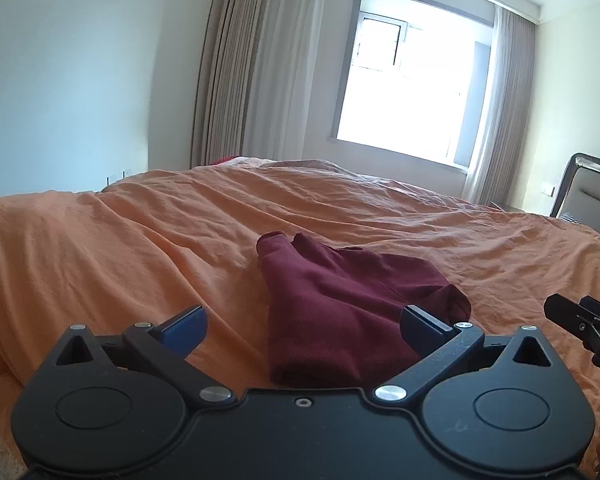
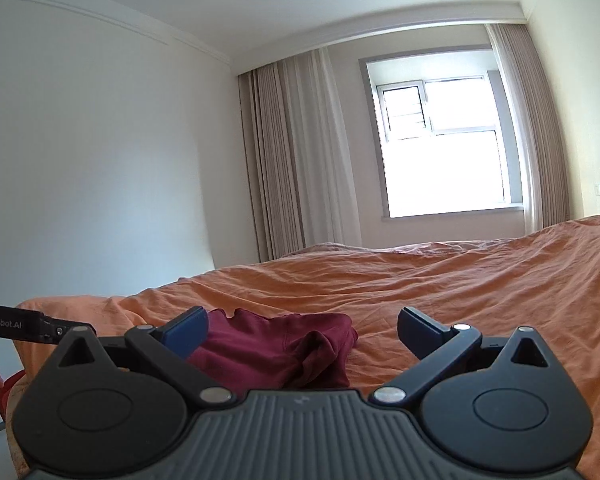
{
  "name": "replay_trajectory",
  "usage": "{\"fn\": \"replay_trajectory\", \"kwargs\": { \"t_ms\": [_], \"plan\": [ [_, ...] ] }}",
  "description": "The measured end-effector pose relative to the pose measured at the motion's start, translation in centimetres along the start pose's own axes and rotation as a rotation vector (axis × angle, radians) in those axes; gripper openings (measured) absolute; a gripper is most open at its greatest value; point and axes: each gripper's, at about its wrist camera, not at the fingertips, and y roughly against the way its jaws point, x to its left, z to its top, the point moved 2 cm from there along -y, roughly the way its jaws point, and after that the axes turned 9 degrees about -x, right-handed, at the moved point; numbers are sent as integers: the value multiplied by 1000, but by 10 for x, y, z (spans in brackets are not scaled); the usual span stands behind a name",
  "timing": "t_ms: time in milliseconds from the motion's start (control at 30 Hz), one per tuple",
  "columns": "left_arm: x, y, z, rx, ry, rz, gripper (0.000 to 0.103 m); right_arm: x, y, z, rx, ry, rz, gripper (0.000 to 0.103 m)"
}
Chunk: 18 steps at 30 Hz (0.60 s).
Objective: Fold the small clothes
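Observation:
A small dark red garment lies partly folded and bunched on the orange bedspread. My left gripper is open and empty, held just above the garment's near edge. My right gripper is open and empty, low over the bed, with the garment lying between its fingers and a little left of centre. The right gripper's tip shows at the right edge of the left wrist view. The left gripper's black side shows at the left edge of the right wrist view.
The orange bedspread is wrinkled and spreads far back toward a bright window with beige curtains. A dark headboard stands at the right. A white wall is on the left.

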Motion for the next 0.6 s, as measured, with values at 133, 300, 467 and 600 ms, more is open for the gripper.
{"fn": "replay_trajectory", "kwargs": {
  "t_ms": [133,300,467,600],
  "plan": [
    [-3,37,-10,5,-33,-16,102,14,38,-4,-29,23,27,103],
    [-1,81,-30,-15,-80,-10,102,32,79,-19,-38,64,31,103],
    [5,113,-55,-31,-61,7,102,47,110,-39,-11,122,22,103],
    [9,126,-76,-11,-63,33,102,52,123,-52,8,120,1,103]
  ]
}}
